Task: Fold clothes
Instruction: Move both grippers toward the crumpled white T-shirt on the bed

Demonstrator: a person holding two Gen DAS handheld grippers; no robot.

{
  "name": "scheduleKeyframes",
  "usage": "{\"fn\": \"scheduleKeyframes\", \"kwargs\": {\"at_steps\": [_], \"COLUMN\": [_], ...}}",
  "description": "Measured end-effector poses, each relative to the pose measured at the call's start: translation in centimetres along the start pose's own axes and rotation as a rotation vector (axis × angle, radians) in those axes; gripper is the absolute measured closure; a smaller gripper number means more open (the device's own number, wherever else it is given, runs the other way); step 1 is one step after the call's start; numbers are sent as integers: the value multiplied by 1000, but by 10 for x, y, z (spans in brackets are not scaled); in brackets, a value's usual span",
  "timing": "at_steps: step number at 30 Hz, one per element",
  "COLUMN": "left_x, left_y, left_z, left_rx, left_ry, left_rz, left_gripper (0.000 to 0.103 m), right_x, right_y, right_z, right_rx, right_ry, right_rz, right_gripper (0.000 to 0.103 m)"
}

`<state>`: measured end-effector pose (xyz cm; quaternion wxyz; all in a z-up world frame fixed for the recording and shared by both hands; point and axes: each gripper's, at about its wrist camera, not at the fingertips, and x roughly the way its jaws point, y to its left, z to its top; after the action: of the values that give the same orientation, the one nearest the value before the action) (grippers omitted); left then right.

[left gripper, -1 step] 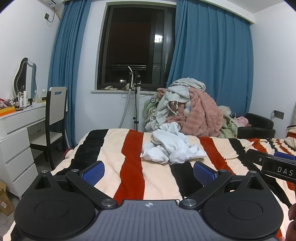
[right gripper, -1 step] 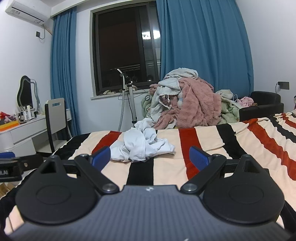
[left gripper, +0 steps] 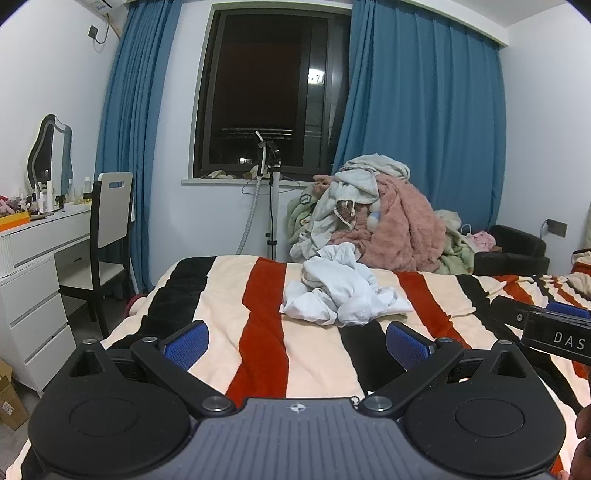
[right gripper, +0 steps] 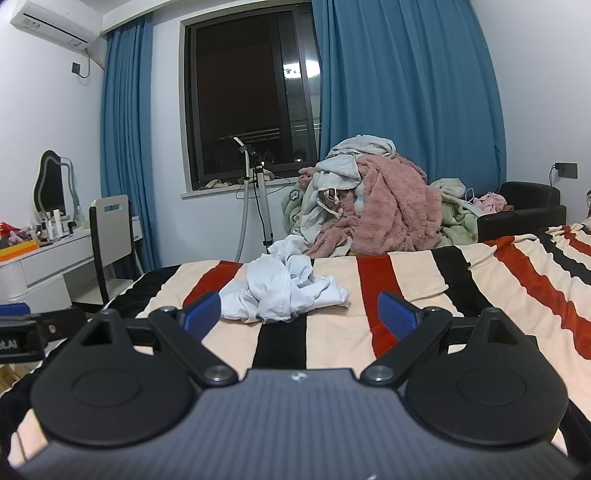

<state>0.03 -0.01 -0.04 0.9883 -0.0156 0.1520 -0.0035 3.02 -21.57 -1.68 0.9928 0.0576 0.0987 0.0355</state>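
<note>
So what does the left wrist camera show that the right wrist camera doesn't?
Only the left wrist view shows the cardboard box on the floor beside the white drawers, and the right gripper's side marked "DAS".

Only the right wrist view shows the whole air conditioner high on the wall; the left sees only its corner.

Both show the crumpled white garment on the striped bed, untouched, ahead of open blue fingers, plus the clothes pile, chair, mirror, blue curtains and dark window.
</note>
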Motion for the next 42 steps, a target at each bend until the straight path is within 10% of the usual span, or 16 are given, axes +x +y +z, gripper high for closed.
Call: {"fn": "scheduleKeyframes", "kwargs": {"at_steps": [28,42], "left_x": [27,78], "left_y": [-9,-16], "left_z": [-25,60], "left_rx": [11,42], "left_ry": [47,69], "left_rz": [8,84], "left_gripper": [0,0], "right_x": [10,43], "right_y": [-12,-9], "right_z": [1,132], "right_rx": [47,36], "right_ry": [27,-189], "right_rz": [-43,-30], "right_gripper": [10,10]}}
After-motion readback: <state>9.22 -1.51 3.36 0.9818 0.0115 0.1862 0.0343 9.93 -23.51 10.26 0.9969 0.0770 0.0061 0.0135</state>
